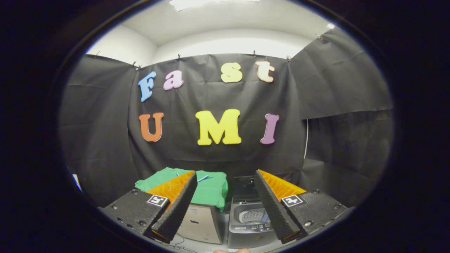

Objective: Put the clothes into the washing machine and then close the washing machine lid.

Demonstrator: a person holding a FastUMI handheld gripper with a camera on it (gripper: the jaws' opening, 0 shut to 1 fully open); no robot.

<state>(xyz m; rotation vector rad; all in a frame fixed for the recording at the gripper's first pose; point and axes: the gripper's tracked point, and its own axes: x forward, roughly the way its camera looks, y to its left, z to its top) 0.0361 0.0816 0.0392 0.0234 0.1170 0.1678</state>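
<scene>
- Black cloth booth wall (pixel 211 158): hangs behind everything, clipped along its top edge, with a white room wall and ceiling above it.
- Small grey top-loading washing machine (pixel 249 230): stands on the pale floor beyond the fingers, nearer the right finger. Its lid (pixel 246 186) is raised upright at the back, against the cloth, and the perforated metal drum (pixel 254 216) is exposed. Nothing can be made out inside the drum.
- Beige box-shaped stand (pixel 202 223): sits just beside the machine, to its left, between the two fingers as viewed.
- Green folded cloth garment (pixel 211 191): lies on top of the beige stand, one edge draping over the side facing the machine. It is outside the machine and apart from both fingers. A thin light-blue strip (pixel 203 179) rests on its top surface; what it is cannot be told.
- Hand-held two-finger gripper (pixel 225 205): fingers spread wide, pointing toward the stand and machine, with nothing between them. Each finger base carries a small square black-and-white marker.
- A fingertip of a person (pixel 232 251): just visible below the machine.
</scene>
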